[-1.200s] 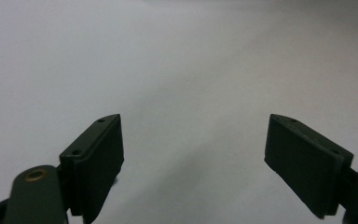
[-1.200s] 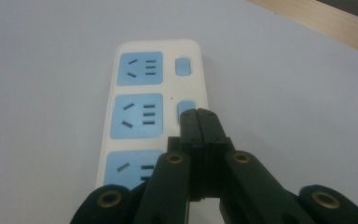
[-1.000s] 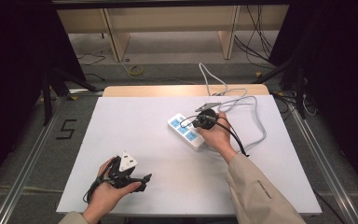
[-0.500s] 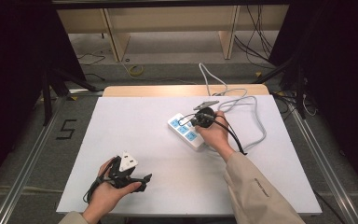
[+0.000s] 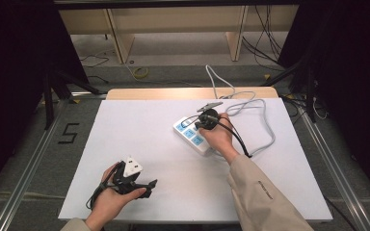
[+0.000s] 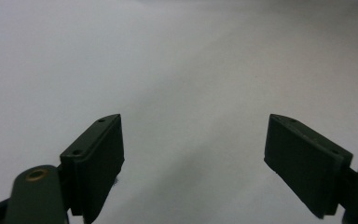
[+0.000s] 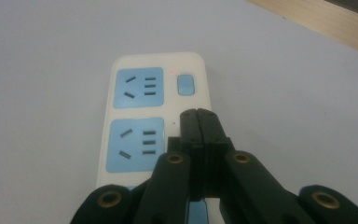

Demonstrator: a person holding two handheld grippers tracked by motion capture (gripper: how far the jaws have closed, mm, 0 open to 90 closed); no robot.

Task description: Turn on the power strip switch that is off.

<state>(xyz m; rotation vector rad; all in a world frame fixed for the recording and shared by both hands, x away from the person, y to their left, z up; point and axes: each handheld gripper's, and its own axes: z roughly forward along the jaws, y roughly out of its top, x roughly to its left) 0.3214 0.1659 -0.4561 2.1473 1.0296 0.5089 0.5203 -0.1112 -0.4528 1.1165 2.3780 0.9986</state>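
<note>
Right hand-held gripper [image 7: 200, 122] over white power strip [image 5: 192, 135], jaws pressed together, nothing between; tips above strip's edge beside second blue socket [image 7: 135, 142], just short of small blue switch [image 7: 185, 84]. Strip lies right of centre on white bench [image 5: 125, 125], grey cord [image 5: 265, 130] looping behind. Left hand-held gripper [image 6: 193, 158] near bench's front-left, jaws wide apart over bare surface.

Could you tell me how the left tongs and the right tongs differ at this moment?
The left tongs stand wide open; the right tongs are shut, jaws pressed together. The left tongs sit over bare white table near the front edge; the right tongs are over the power strip, beside its switches. Both have black jaws and grip nothing.
</note>
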